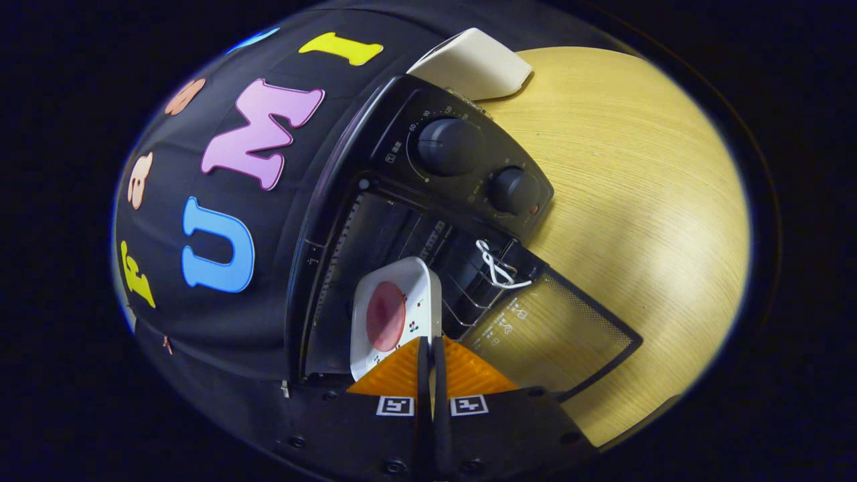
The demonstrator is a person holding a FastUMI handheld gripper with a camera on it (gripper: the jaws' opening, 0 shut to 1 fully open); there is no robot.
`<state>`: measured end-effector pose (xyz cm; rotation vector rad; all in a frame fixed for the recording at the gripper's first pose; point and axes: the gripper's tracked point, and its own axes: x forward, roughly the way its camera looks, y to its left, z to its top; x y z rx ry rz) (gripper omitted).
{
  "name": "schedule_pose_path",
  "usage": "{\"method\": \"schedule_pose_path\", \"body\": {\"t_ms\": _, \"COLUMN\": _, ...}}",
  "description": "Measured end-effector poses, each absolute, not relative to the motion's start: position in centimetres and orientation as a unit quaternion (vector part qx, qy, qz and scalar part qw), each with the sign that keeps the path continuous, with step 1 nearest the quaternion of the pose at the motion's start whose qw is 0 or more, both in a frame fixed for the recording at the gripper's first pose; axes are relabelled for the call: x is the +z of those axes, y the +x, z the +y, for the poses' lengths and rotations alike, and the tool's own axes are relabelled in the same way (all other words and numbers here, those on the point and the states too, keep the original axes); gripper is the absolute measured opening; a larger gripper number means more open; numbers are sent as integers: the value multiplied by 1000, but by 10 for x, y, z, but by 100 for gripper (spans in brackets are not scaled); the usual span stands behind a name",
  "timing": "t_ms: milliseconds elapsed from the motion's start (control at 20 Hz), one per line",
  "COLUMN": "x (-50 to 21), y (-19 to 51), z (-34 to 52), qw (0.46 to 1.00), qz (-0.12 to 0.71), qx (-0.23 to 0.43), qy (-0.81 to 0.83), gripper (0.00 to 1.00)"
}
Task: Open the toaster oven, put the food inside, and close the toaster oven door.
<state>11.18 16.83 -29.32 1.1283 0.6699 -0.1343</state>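
The black toaster oven (375, 154) stands open, its glass door (556, 328) folded down flat onto the table. A white square plate (418, 281) carrying a round red piece of food (386, 316) sits at the mouth of the oven, partly inside the cavity over the wire rack (462, 294). My gripper (430, 341) is shut on the plate's near rim, both fingers pressed close together with the thin edge between them. The view is rolled, so the oven appears tipped on its side.
Two dark knobs (448, 144) (514, 191) sit on the oven's control panel beside the cavity. A white cord loop (495, 264) hangs at the door hinge. A white object (472, 63) lies behind the oven on the light wooden table (643, 201).
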Motion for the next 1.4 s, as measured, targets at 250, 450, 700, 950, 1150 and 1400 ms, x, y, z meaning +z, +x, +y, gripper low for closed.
{"method": "schedule_pose_path", "body": {"t_ms": 250, "x": -306, "y": 137, "z": 172, "qw": 773, "qz": 288, "qx": -99, "qy": 557, "gripper": 5}}
{"method": "schedule_pose_path", "body": {"t_ms": 450, "x": -307, "y": 152, "z": 176, "qw": 770, "qz": 274, "qx": -112, "qy": 566, "gripper": 5}}
{"method": "schedule_pose_path", "body": {"t_ms": 700, "x": -309, "y": 158, "z": 178, "qw": 776, "qz": 270, "qx": -111, "qy": 560, "gripper": 6}}
{"method": "schedule_pose_path", "body": {"t_ms": 950, "x": -299, "y": 153, "z": 174, "qw": 782, "qz": 259, "qx": -98, "qy": 558, "gripper": 12}}
{"method": "schedule_pose_path", "body": {"t_ms": 1150, "x": -291, "y": 133, "z": 182, "qw": 789, "qz": 280, "qx": -64, "qy": 544, "gripper": 37}}
{"method": "schedule_pose_path", "body": {"t_ms": 1400, "x": -294, "y": 76, "z": 195, "qw": 800, "qz": 342, "qx": -6, "qy": 494, "gripper": 99}}
